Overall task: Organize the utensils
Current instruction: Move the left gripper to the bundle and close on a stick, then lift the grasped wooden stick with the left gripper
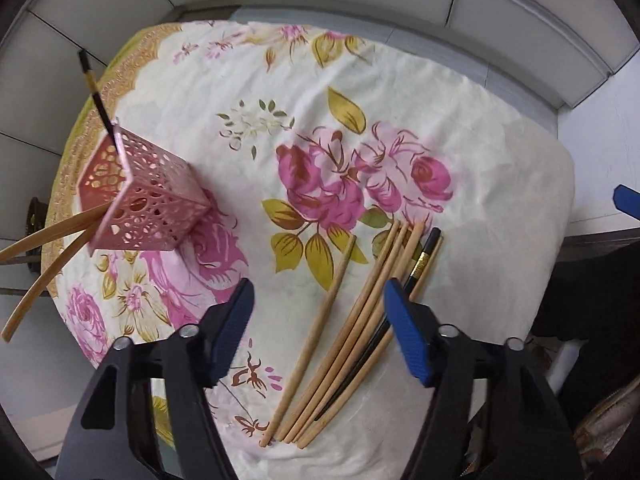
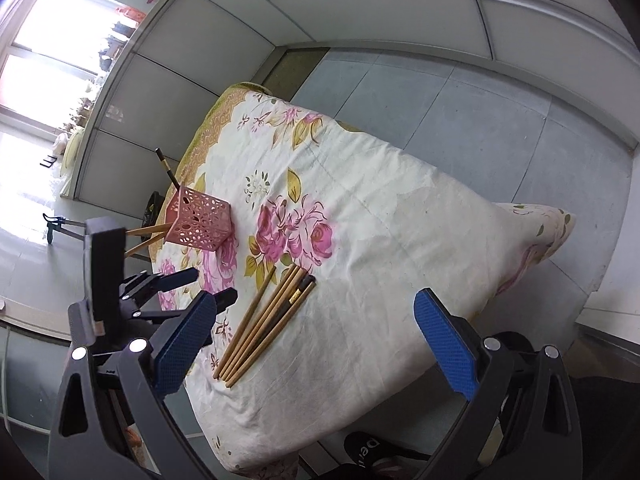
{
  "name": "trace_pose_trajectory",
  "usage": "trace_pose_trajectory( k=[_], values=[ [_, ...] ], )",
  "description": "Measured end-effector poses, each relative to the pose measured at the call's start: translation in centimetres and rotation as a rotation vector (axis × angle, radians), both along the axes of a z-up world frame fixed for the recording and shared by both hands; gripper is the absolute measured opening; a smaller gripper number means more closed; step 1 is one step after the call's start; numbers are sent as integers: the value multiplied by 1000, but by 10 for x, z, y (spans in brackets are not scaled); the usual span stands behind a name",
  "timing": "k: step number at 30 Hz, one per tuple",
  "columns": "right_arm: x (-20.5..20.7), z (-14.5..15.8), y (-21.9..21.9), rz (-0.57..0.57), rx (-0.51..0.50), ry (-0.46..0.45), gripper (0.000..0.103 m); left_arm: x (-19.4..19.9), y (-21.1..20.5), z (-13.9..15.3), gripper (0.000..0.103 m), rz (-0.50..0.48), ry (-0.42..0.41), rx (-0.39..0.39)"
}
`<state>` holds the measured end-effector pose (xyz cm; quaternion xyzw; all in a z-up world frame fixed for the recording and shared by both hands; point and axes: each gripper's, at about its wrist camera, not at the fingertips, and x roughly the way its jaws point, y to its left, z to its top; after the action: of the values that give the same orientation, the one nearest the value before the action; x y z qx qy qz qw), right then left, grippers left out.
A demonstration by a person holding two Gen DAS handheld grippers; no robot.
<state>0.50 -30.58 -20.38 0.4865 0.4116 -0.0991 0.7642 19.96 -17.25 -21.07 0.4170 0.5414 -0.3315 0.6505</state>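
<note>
Left wrist: chopsticks [image 1: 352,332] lie between open left tongs [image 1: 320,336].

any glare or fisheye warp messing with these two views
Right wrist view: the window at upper left is blown out white and throws glare on the floor beneath it; wall panel lines bow strongly. Left wrist view: light is even, no glare, but the wooden chopsticks sticking out of the pink holder curve near the edge. The chopsticks on the cloth look sharp in both.
</note>
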Motion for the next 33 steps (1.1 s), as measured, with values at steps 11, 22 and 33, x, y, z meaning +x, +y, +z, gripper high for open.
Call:
trace_pose_trajectory(
  k=[11, 22, 33],
  values=[
    [8, -21, -7, 24, 49, 49, 96, 30, -8, -42, 50, 28, 101, 69],
    [17, -24, -2, 33, -29, 95, 96, 23, -18, -54, 19, -21, 204, 55],
    [27, -26, 5, 71, -214, 163, 96, 35, -7, -56, 14, 54, 300, -48]
  ],
)
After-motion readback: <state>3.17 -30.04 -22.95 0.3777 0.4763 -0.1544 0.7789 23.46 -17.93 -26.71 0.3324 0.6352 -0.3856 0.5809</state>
